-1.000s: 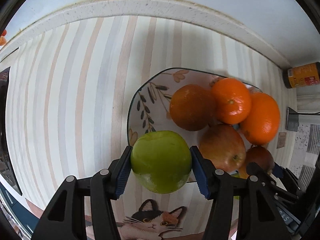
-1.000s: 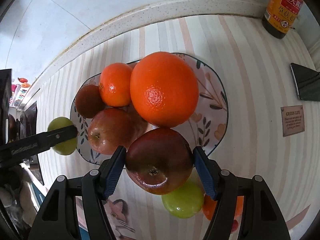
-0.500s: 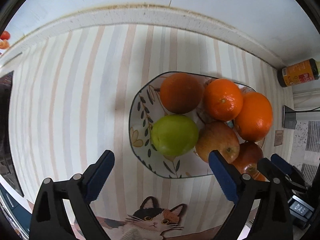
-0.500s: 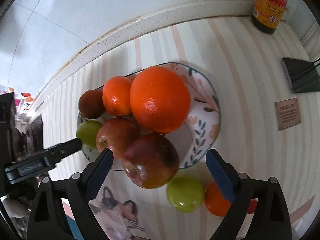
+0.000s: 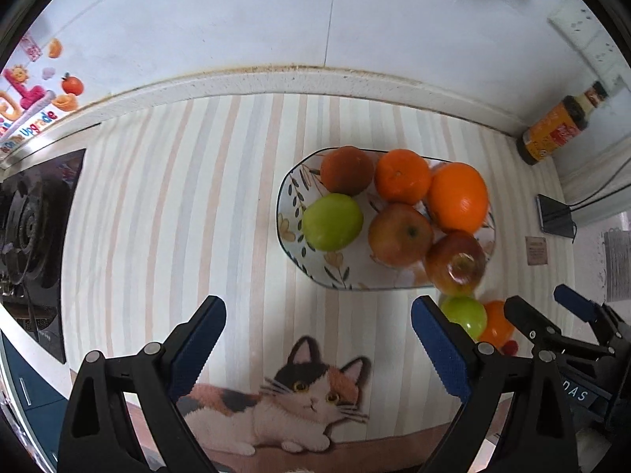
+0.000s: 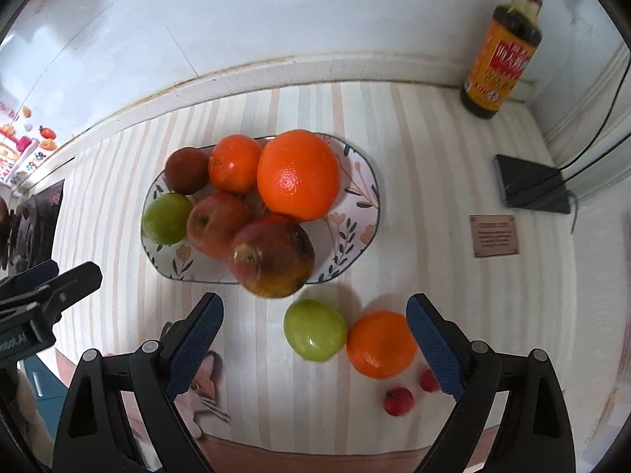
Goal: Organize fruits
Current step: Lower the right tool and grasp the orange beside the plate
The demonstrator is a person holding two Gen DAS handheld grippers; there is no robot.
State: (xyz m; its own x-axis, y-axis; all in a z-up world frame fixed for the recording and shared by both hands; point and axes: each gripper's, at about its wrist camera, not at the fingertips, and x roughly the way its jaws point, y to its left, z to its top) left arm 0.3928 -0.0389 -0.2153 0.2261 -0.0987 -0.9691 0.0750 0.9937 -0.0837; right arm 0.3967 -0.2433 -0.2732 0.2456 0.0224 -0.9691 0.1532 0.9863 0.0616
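Observation:
A flowered plate (image 5: 290, 232) (image 6: 359, 201) holds a green apple (image 5: 332, 221) (image 6: 166, 218), a brown fruit (image 5: 346, 170), two oranges (image 5: 457, 196) (image 6: 298, 175) and two red apples; the darker red apple (image 6: 272, 255) (image 5: 455, 262) sits at the plate's near rim. On the mat beside the plate lie a second green apple (image 6: 314, 330) (image 5: 463, 315), a small orange (image 6: 380, 345) and two small red fruits (image 6: 398, 401). My left gripper (image 5: 317, 349) is open and empty, back from the plate. My right gripper (image 6: 313, 349) is open and empty, above the loose fruit.
A sauce bottle (image 6: 503, 45) (image 5: 558, 130) stands at the back right by the wall. A dark box with a cable (image 6: 530, 187) and a small brown card (image 6: 495, 235) lie at the right. A stove (image 5: 33, 232) is at the left. A cat picture (image 5: 292, 398) marks the mat's near edge.
Both grippers let go: the green apple and the dark red apple now rest on the plate. Both grippers have opened wide and pulled back and up from the plate.

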